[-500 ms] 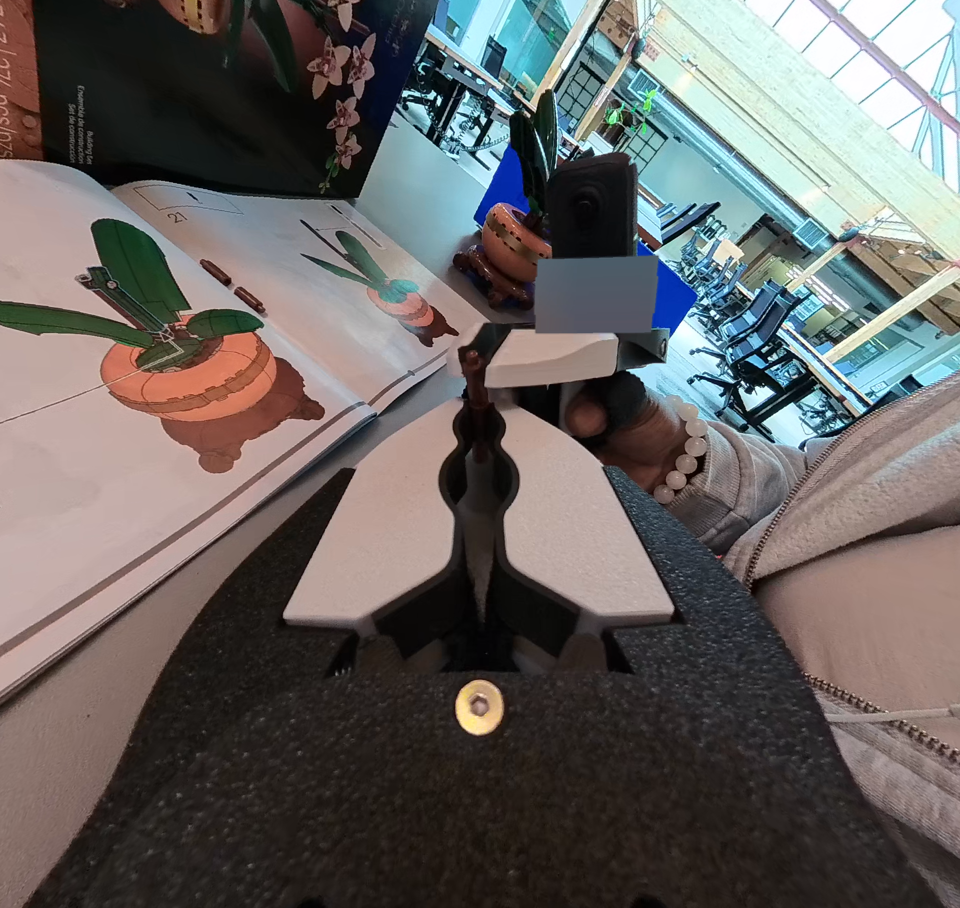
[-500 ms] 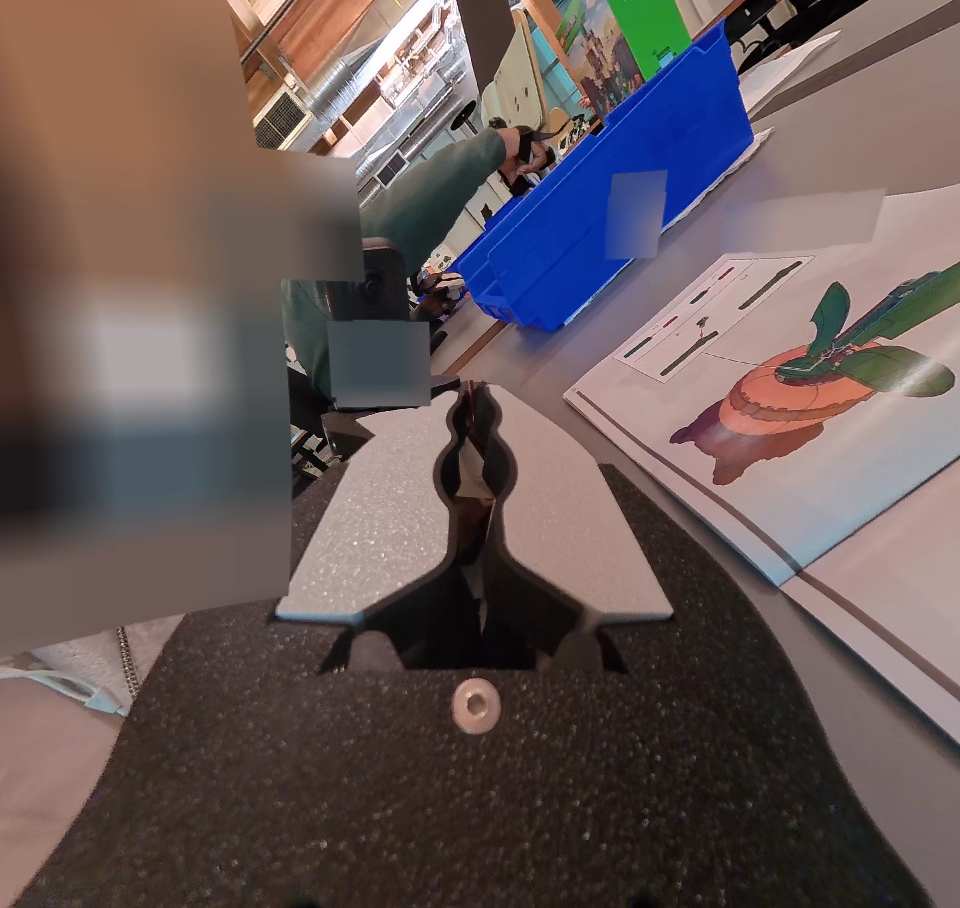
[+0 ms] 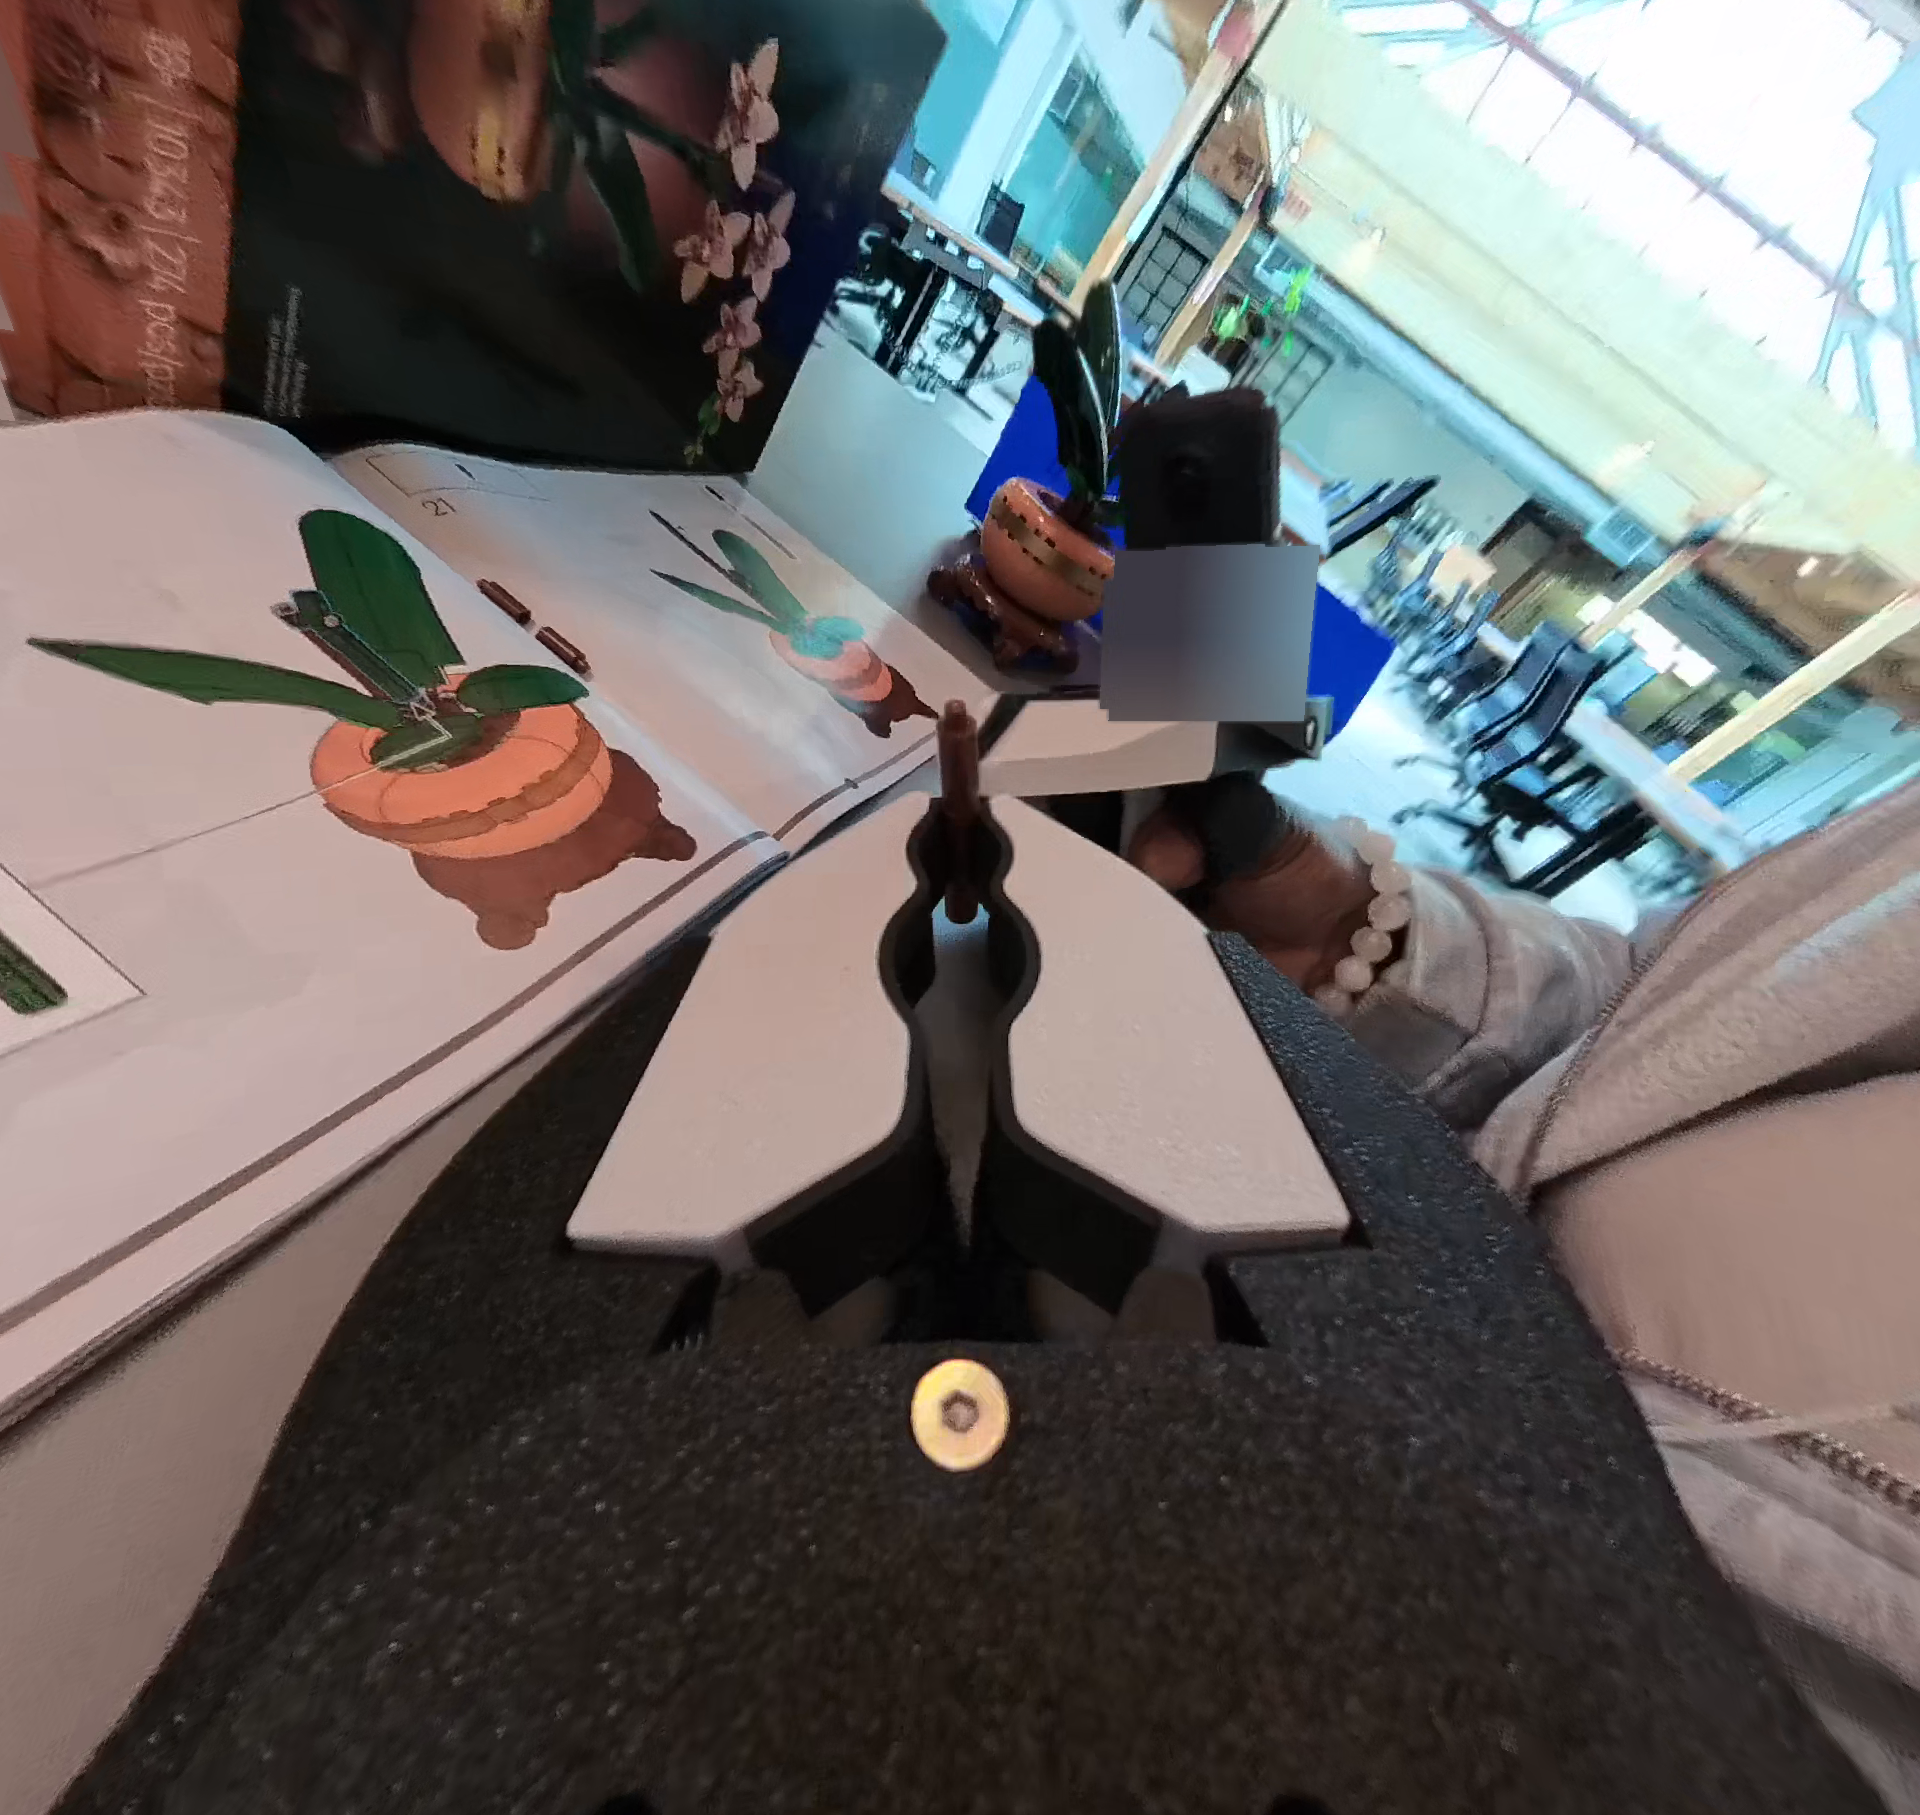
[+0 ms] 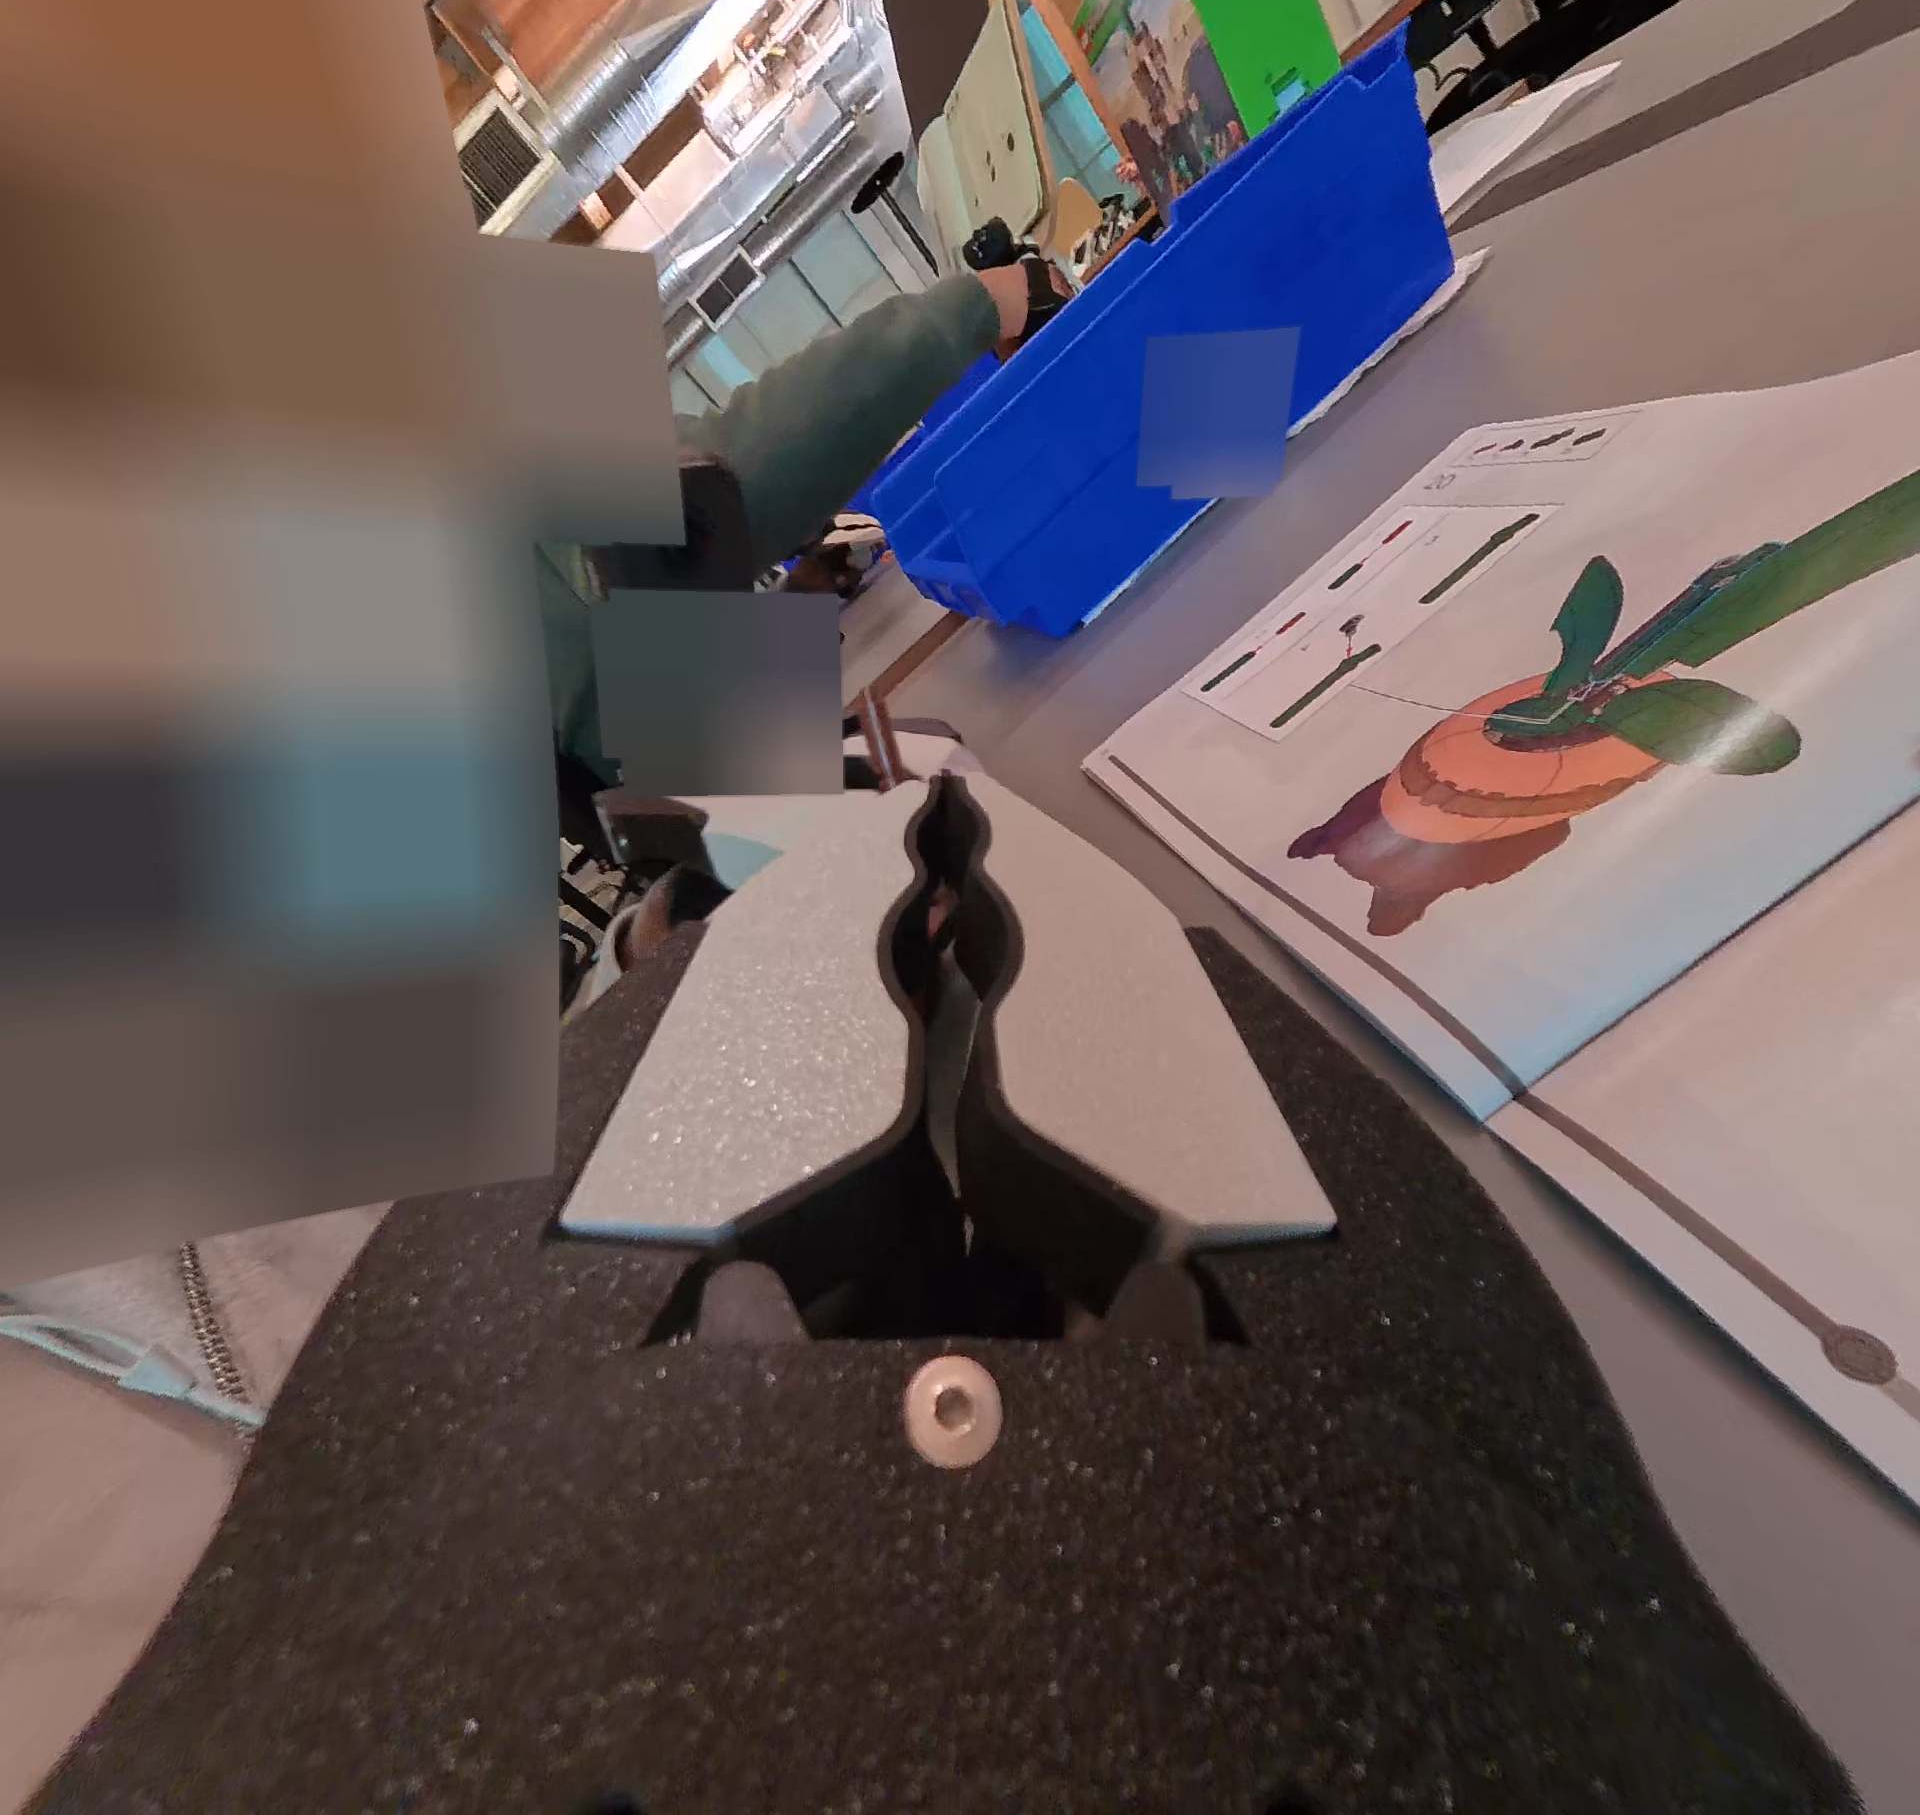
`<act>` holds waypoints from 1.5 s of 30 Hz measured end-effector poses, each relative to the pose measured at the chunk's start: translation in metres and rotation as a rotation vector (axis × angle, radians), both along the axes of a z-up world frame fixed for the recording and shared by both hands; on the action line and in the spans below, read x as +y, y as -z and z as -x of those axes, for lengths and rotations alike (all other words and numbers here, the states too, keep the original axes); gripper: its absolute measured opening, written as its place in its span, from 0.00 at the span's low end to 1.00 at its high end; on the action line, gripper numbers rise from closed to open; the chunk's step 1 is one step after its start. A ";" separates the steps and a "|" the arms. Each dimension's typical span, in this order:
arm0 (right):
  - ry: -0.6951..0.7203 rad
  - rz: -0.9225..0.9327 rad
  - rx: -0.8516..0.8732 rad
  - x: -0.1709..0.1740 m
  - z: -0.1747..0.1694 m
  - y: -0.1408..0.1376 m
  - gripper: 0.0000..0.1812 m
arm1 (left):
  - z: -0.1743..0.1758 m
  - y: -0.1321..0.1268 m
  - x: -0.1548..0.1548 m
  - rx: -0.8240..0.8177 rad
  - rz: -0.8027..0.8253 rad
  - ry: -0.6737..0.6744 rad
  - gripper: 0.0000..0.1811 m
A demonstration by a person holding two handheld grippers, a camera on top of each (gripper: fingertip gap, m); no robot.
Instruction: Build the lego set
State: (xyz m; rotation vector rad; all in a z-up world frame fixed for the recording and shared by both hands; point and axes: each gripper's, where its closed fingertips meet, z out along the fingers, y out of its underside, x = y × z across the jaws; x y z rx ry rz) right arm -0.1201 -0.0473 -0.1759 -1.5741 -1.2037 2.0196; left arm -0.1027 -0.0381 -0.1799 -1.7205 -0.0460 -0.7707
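My left gripper (image 3: 956, 815) is shut on a thin dark-brown lego stem (image 3: 957, 763), which stands up out of the fingertips. My right gripper (image 4: 943, 797) has its jaws closed; a small reddish bit shows in the gap, too hidden to identify. One of the right gripper's white fingers (image 3: 1122, 752) lies sideways just right of the stem's top in the left wrist view, held by a hand with a bead bracelet. The built lego pot (image 3: 1039, 565), orange with green leaves on a brown stand, sits on the table beyond.
The open instruction booklet (image 3: 312, 778) lies on the grey table at the left and shows in the right wrist view (image 4: 1558, 934). The set's box (image 3: 499, 186) stands behind it. A blue bin (image 4: 1195, 331) sits farther back. Another person's green sleeve (image 4: 862, 383) reaches toward the bin. Only a small space, under 4 cm, lies between the two pairs of fingers.
Both views have tilted and shifted a little. The stem stays in my left gripper, close to the right gripper's tip. Both grippers stay closed.
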 end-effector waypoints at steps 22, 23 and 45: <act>-0.285 -0.192 0.129 -0.009 0.000 -0.013 0.00 | -0.019 0.013 0.002 0.076 0.086 0.114 0.02; -0.277 -0.189 0.136 -0.009 0.000 -0.013 0.00 | -0.018 0.013 0.001 0.073 0.081 0.111 0.02; -0.260 -0.168 0.090 -0.013 -0.006 -0.008 0.00 | -0.024 0.016 0.000 0.120 0.099 0.137 0.01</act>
